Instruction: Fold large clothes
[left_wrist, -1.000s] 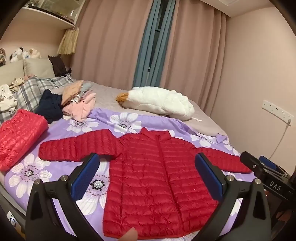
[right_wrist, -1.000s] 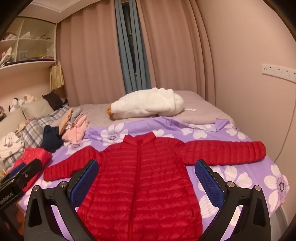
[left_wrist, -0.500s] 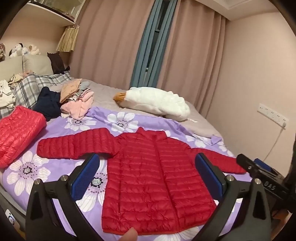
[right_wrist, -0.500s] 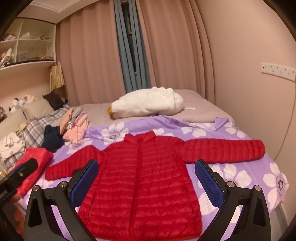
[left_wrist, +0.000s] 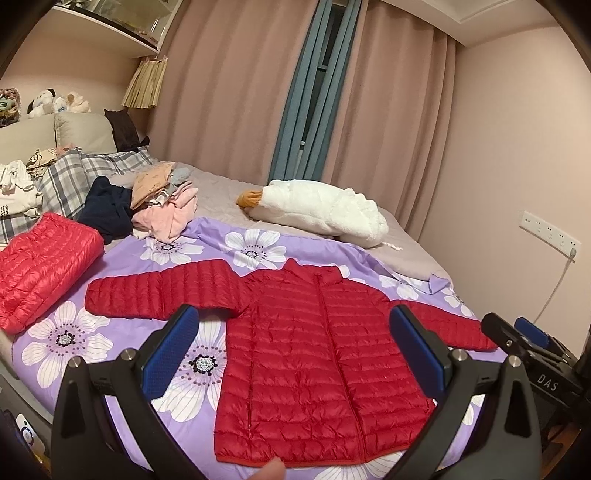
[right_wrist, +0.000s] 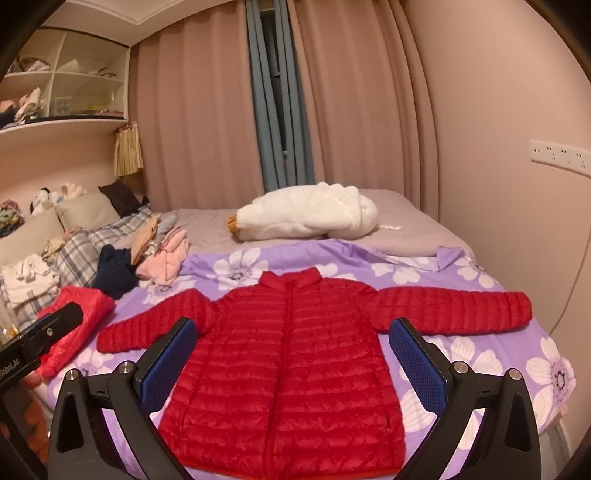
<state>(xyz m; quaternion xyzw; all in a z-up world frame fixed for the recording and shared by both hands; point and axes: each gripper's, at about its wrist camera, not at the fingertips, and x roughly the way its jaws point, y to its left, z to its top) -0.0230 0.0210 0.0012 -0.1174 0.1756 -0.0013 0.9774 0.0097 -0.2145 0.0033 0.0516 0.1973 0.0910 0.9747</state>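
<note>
jacket: red puffer jacket (left_wrist: 317, 354) flat on the purple floral sheet (left_wrist: 74, 343), centre frame, zipped, both sleeves spread out sideways
left gripper (left_wrist: 295, 354): bottom of left view, jaws wide apart, holding nothing, above jacket hem
right gripper (right_wrist: 295, 358): bottom of right view, jaws wide apart, empty, jacket body between them
folded: second red jacket (left_wrist: 40, 262), left edge
clutter: clothes pile (left_wrist: 162, 206) upper left; white plush goose (left_wrist: 321, 214) behind collar

Bare purple sheet (right_wrist: 480, 347) around the spread red jacket (right_wrist: 288, 362); folded red jacket (left_wrist: 40, 266) just left.
</note>
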